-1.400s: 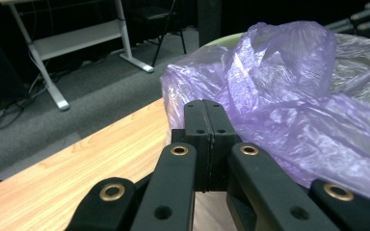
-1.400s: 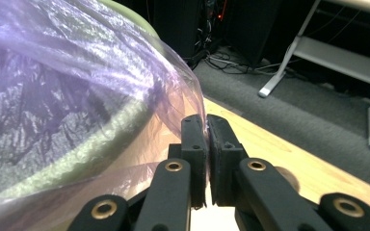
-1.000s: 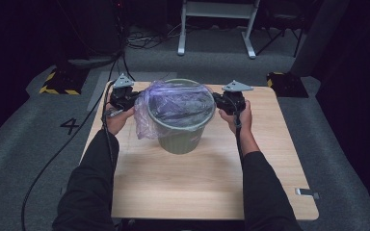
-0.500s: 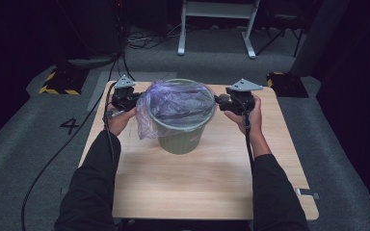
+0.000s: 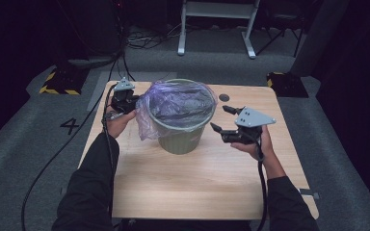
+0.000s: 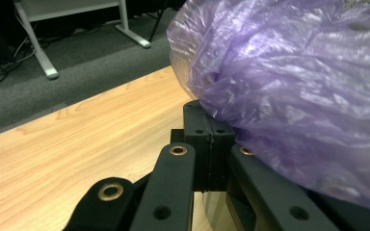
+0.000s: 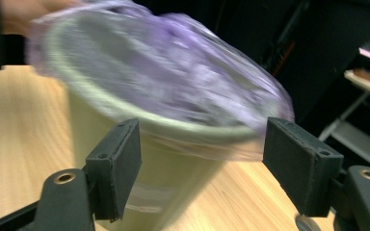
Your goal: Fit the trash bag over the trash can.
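Green bin stands mid-table; purple liner over rim. Left gripper jaws closed, pinching liner edge, we judge. Right gripper wide open, empty. Left side left to tuck.

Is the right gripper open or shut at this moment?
Open. In the right gripper view its two black jaws stand wide apart; the right gripper sits clear of the bin and grips nothing.

Bin mid-table (bag in it); left gripper left, right gripper right.
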`<state>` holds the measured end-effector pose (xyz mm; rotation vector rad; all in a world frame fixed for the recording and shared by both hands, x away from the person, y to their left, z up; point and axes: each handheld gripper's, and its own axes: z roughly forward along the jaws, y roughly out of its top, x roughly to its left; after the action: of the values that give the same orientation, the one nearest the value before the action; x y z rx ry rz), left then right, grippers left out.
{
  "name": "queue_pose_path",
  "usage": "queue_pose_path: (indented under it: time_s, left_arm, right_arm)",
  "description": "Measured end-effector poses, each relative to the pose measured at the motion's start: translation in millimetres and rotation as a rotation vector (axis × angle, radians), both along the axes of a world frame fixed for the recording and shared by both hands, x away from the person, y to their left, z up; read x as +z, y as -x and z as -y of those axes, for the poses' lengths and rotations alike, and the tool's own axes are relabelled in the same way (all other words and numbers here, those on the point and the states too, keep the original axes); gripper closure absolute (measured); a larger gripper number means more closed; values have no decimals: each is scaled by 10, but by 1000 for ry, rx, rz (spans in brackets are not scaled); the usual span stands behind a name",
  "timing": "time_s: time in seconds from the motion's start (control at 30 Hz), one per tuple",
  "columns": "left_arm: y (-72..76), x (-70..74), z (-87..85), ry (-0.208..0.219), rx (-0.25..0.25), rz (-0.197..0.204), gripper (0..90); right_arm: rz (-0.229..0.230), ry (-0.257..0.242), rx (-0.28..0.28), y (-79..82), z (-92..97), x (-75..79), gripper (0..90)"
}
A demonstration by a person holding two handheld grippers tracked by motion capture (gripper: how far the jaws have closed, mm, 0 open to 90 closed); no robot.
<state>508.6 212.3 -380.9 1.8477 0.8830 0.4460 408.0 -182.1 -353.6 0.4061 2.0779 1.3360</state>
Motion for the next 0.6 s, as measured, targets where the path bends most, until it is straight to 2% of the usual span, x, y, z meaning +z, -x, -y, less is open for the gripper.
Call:
queue_pose_path:
  time_s: [0.13, 0.23, 0.3, 0.37, 0.43, 0.53, 0.6]
  left_arm:
    - [11, -16, -4, 11, -6, -2, 897]
    - [21, -11, -4, 12, -11, -2, 893]
    - [26, -10, -10, 16, -10, -6, 883]
    - [36, -15, -22, 26, -12, -5, 880]
    - [39, -24, -33, 30, -14, -6, 869]
    - [44, -38, -56, 50, -12, -8, 838]
    - [48, -45, -71, 58, -3, -9, 795]
  right_arm:
    - [53, 47, -1, 96, -143, -57, 349]
    - [84, 73, 2, 119, -228, -96, 454]
    - [76, 65, 20, 109, -245, -109, 551]
    - [90, 70, 30, 106, -247, -118, 616]
    - [85, 70, 38, 98, -229, -117, 743]
    - [80, 76, 44, 96, -207, -119, 871]
    - [81, 85, 31, 90, -205, -125, 900]
